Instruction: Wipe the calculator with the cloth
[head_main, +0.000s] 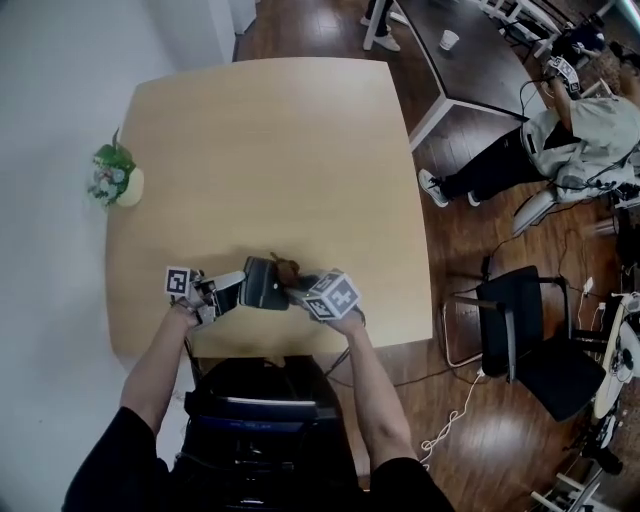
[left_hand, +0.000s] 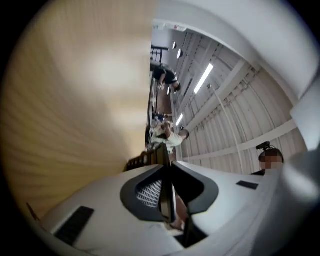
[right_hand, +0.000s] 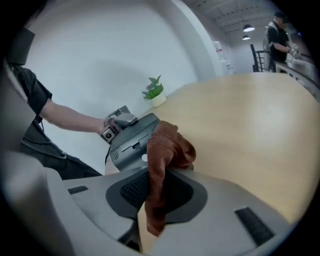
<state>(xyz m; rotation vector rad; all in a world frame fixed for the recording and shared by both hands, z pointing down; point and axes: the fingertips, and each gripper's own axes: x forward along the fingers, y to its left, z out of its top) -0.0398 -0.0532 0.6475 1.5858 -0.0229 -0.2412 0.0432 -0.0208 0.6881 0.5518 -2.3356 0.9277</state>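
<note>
The dark grey calculator (head_main: 262, 283) is held just above the near part of the wooden table (head_main: 270, 150). My left gripper (head_main: 238, 285) is shut on its left edge. In the left gripper view the calculator (left_hand: 167, 185) shows edge-on as a thin dark slab clamped between the pads. My right gripper (head_main: 296, 288) is on the calculator's right side, shut on a brown cloth (head_main: 286, 268). In the right gripper view the cloth (right_hand: 162, 155) hangs bunched out of the jaws and lies against the calculator's grey back (right_hand: 131, 145), with the left gripper (right_hand: 116, 123) behind it.
A small potted plant (head_main: 115, 178) stands at the table's left edge. A black chair (head_main: 525, 330) stands on the wood floor to the right. A person (head_main: 570, 140) sits further back beside another table with a cup (head_main: 449, 40). A black bag (head_main: 260, 400) sits under the near edge.
</note>
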